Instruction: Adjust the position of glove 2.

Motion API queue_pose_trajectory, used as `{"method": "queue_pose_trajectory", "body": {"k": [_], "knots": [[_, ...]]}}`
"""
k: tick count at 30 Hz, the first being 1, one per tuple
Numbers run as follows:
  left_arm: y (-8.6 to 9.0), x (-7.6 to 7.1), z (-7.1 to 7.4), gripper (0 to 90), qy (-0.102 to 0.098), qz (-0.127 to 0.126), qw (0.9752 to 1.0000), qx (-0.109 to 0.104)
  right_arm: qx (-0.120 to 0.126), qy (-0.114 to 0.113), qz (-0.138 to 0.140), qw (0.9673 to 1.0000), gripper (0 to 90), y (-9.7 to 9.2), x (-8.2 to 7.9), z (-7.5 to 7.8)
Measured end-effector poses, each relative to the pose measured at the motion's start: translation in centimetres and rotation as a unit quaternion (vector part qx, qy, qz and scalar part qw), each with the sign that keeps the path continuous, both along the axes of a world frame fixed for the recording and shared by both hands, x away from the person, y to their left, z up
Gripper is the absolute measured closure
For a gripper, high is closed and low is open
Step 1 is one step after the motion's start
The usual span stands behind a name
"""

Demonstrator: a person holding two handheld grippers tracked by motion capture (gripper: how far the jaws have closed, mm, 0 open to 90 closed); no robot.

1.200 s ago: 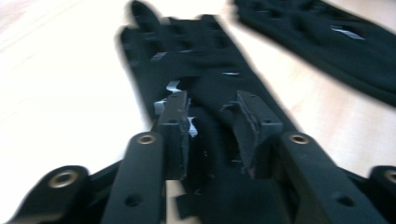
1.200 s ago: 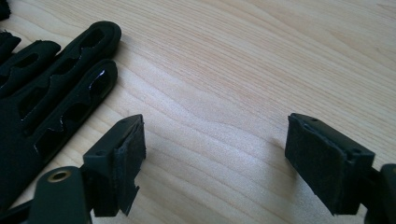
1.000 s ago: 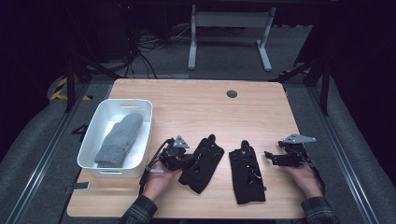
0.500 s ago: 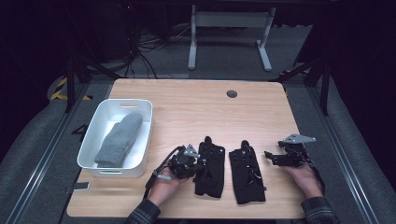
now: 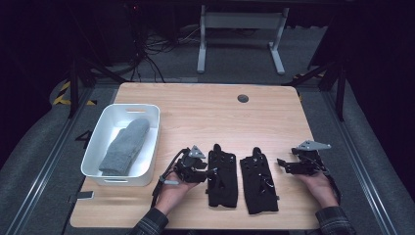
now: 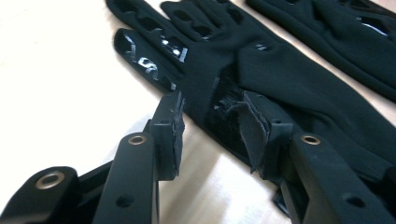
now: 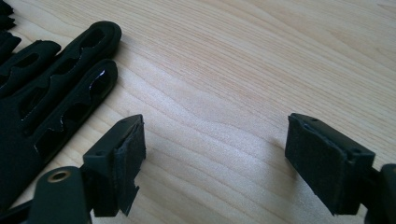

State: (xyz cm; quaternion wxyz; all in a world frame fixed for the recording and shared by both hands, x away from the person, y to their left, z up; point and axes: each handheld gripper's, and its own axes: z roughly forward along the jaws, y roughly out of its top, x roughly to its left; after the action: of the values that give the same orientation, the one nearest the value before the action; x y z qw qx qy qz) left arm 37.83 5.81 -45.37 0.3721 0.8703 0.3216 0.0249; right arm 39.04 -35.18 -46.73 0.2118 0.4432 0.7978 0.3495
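Two black gloves lie flat side by side near the table's front edge, fingers pointing away: the left glove [image 5: 222, 177] [image 6: 261, 70] and the right glove [image 5: 258, 180] [image 7: 42, 98]. My left gripper [image 5: 210, 172] [image 6: 212, 116] is open at the left glove's left edge. One pad rests on the glove's palm and the other stands over bare wood, with the glove's edge lying between them. My right gripper [image 5: 284, 164] [image 7: 217, 135] is open over bare wood just right of the right glove, with nothing between its pads.
A white bin [image 5: 149, 147] at the left holds a grey knitted mitten [image 5: 125, 146]. A dark round cable hole [image 5: 242, 98] sits near the table's far edge. The far half of the wooden table [image 5: 205, 112] is bare. Dark floor and a desk frame lie beyond.
The left glove has turned from tilted to straight, parallel to the other glove. My left gripper moved right with it and now stands open. The right gripper has not moved.
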Motion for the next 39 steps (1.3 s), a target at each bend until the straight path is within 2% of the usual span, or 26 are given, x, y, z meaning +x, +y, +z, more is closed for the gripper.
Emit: {"method": "queue_pose_trajectory", "body": {"k": [5,8,11,15,18,22,25,27,31,39], "knots": [[-0.8,-0.1,-0.7,64.0,0.003,0.001,0.9999,0.011,0.0,0.0,0.0,1.0,20.8,0.0,0.0,0.0],[-1.0,-0.2,-0.8,73.1,-0.007,0.005,0.9998,0.017,0.0,0.0,0.0,1.0,20.8,0.0,0.0,0.0],[-1.0,-0.2,-0.8,80.9,0.0,0.007,0.9999,0.011,0.0,0.0,0.001,1.0,20.8,0.0,0.0,0.0],[-1.0,0.0,-0.8,86.5,0.0,0.006,1.0,0.008,0.0,-0.002,0.005,1.0,24.0,0.0,-0.1,0.0],[-0.9,0.1,-0.8,87.3,0.005,0.01,0.9999,0.001,0.001,-0.007,0.013,0.9999,36.0,0.1,-0.3,0.1],[-0.4,0.4,-0.6,87.6,0.024,0.014,0.9993,-0.025,-0.014,-0.007,0.032,0.9994,65.2,0.3,-1.2,0.8],[-0.2,0.5,-0.4,87.6,0.029,0.014,0.9987,-0.039,-0.001,-0.003,0.059,0.9982,84.2,0.6,-2.1,1.4],[0.0,0.5,-0.1,87.6,0.03,0.012,0.9985,-0.045,0.003,0.011,0.085,0.9963,89.4,0.9,-2.7,1.5],[0.1,0.4,0.1,87.6,0.032,0.01,0.9978,-0.057,-0.001,0.042,0.13,0.9906,89.8,1.8,-3.9,1.0],[0.4,0.3,0.6,87.6,0.034,0.008,0.9969,-0.071,0.011,0.06,0.178,0.9822,89.8,2.4,-5.3,0.9]]}}
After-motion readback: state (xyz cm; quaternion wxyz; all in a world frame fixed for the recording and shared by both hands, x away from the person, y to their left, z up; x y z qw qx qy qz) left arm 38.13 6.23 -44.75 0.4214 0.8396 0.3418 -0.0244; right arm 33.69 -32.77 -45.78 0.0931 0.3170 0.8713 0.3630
